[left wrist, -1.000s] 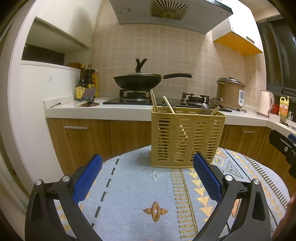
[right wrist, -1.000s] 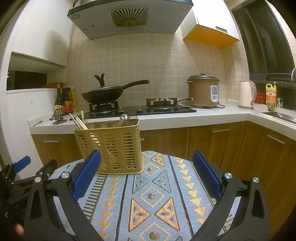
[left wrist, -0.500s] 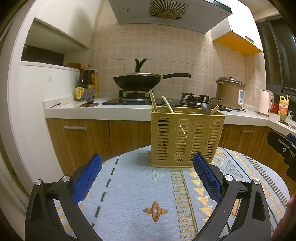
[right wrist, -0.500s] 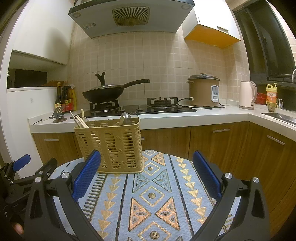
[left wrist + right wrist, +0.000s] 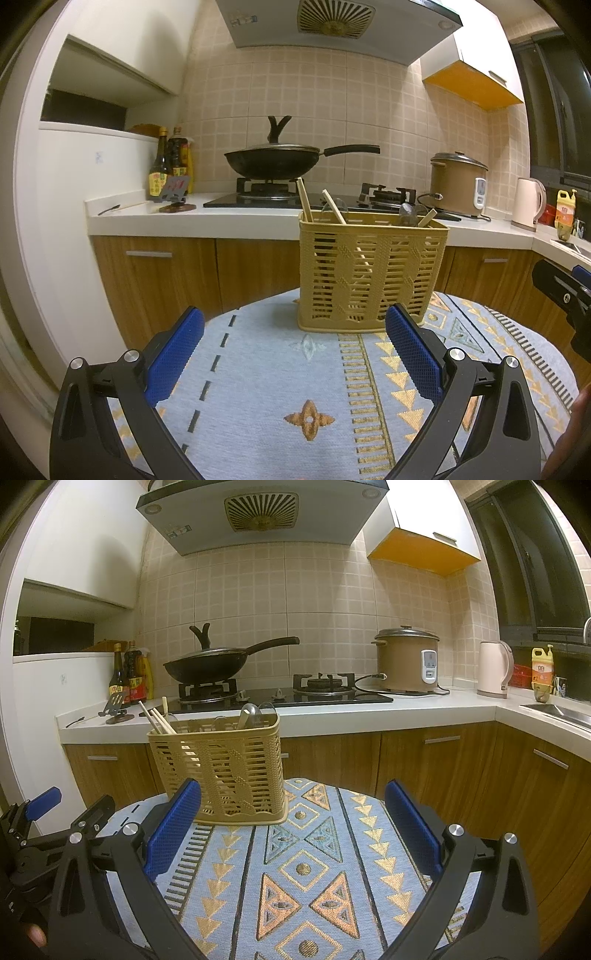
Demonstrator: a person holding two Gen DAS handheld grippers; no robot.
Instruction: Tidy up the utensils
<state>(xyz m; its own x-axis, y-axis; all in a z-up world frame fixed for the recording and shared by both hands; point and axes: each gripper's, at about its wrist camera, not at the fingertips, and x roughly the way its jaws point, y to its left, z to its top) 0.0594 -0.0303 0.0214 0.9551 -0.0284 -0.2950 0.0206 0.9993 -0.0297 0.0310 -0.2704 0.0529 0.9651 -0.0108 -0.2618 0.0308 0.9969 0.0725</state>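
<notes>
A tan slotted utensil basket [image 5: 371, 273] stands on the far part of a round table with a blue patterned cloth [image 5: 280, 373]. It also shows in the right wrist view [image 5: 221, 771]. Wooden chopsticks [image 5: 306, 201] and metal spoons [image 5: 249, 714] stick up out of it. My left gripper [image 5: 293, 354] is open and empty, hovering over the cloth in front of the basket. My right gripper [image 5: 293, 834] is open and empty, to the right of the basket. No loose utensil shows on the cloth.
Behind the table runs a kitchen counter [image 5: 147, 218] with a gas hob, a black wok [image 5: 273, 162], sauce bottles [image 5: 170, 166], a rice cooker [image 5: 406, 661], a kettle [image 5: 493, 668] and a sink [image 5: 557, 710]. Wooden cabinets [image 5: 461, 771] stand close behind the table.
Both grippers have barely shifted, and both stay open. The basket has not moved.
</notes>
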